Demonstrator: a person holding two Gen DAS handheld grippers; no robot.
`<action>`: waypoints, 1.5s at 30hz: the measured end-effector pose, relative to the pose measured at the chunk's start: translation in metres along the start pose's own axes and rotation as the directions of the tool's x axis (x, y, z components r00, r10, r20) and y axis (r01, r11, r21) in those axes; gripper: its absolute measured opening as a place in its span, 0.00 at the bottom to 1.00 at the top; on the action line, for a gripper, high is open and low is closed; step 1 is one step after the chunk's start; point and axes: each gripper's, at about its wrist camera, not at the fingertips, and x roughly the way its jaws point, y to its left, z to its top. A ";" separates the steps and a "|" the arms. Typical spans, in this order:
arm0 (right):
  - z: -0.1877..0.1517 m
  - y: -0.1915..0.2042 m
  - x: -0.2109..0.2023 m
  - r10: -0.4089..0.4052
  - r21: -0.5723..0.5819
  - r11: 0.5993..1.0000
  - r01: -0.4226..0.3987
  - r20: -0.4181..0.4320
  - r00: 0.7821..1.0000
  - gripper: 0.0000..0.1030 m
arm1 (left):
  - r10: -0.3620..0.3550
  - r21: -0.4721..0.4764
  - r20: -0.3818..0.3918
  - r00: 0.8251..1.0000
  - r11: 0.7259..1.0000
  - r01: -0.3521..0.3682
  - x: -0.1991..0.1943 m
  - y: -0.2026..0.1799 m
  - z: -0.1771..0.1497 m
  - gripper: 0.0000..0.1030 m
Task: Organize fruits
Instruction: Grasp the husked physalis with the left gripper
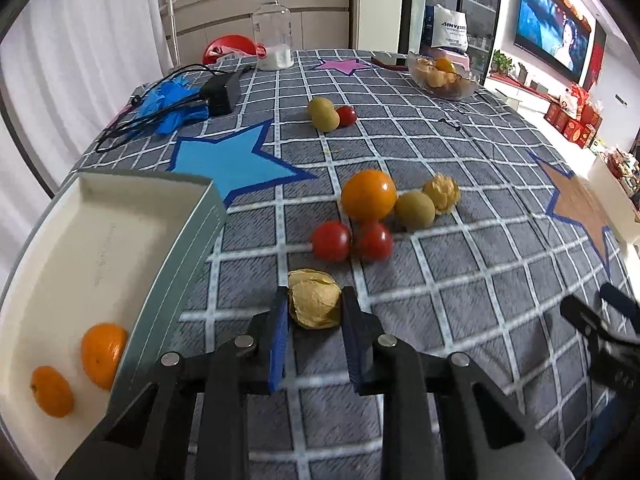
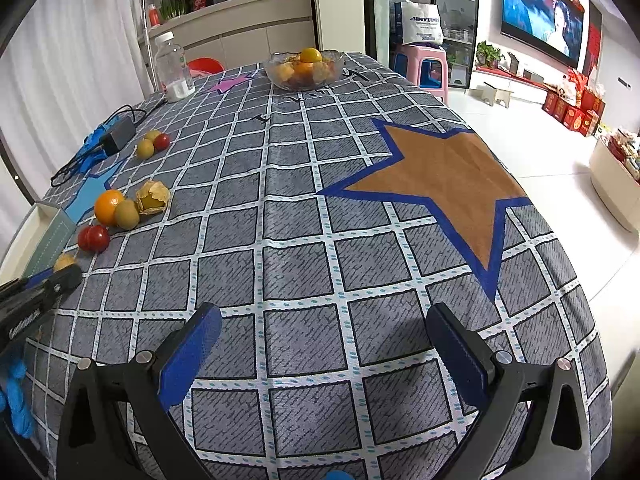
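Observation:
My left gripper [image 1: 315, 304] is shut on a husked physalis [image 1: 315, 299], its blue pads on both sides of it, low over the checked tablecloth. To its left is a white box [image 1: 132, 220] with two oranges [image 1: 103, 354] in it. Ahead lie an orange [image 1: 368, 195], two red tomatoes [image 1: 351, 241], a greenish fruit [image 1: 414, 209] and another physalis [image 1: 441, 193]. Farther back are two greenish fruits [image 1: 323, 114] and a tomato [image 1: 346, 115]. My right gripper [image 2: 324, 328] is open and empty over bare cloth; the fruit cluster [image 2: 120, 210] is at its far left.
A glass bowl of fruit [image 1: 442, 76] stands at the far right of the table, seen also in the right wrist view [image 2: 304, 69]. A clear jar [image 1: 273, 32], a black power adapter with cable [image 1: 220, 90] and blue gloves [image 1: 172, 100] lie at the far left.

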 end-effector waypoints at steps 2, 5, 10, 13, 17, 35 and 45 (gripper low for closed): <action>0.000 0.001 0.000 -0.006 -0.007 1.000 0.006 -0.004 1.000 1.00 | 0.009 0.009 0.017 1.000 1.000 -0.009 -0.009 0.003 -0.013 0.26; 0.000 0.003 0.001 -0.018 -0.021 1.000 0.018 -0.012 1.000 1.00 | 0.032 0.016 0.053 0.998 0.999 -0.033 -0.021 0.008 -0.032 0.26; -0.002 0.009 0.001 -0.024 -0.073 0.997 0.022 -0.027 0.999 1.00 | 0.028 -0.014 0.094 0.995 1.000 -0.027 -0.030 0.021 -0.049 0.26; -0.002 0.016 0.002 0.006 -0.128 0.992 -0.010 -0.035 0.999 1.00 | 0.009 -0.030 0.091 0.996 1.000 -0.006 -0.029 0.024 -0.048 0.27; 0.007 0.023 0.007 0.011 -0.136 0.990 -0.023 -0.086 0.996 1.00 | 0.000 -0.032 0.094 0.996 0.999 0.003 -0.030 0.024 -0.049 0.27; 0.087 0.102 0.062 0.134 -0.029 0.990 -0.138 -0.096 0.986 0.66 | -0.004 -0.029 0.096 0.995 1.000 0.007 -0.030 0.023 -0.050 0.27; 0.073 0.103 0.050 0.254 -0.046 0.965 -0.260 -0.112 0.961 0.24 | -0.010 -0.031 0.097 0.995 0.999 0.013 -0.031 0.022 -0.051 0.27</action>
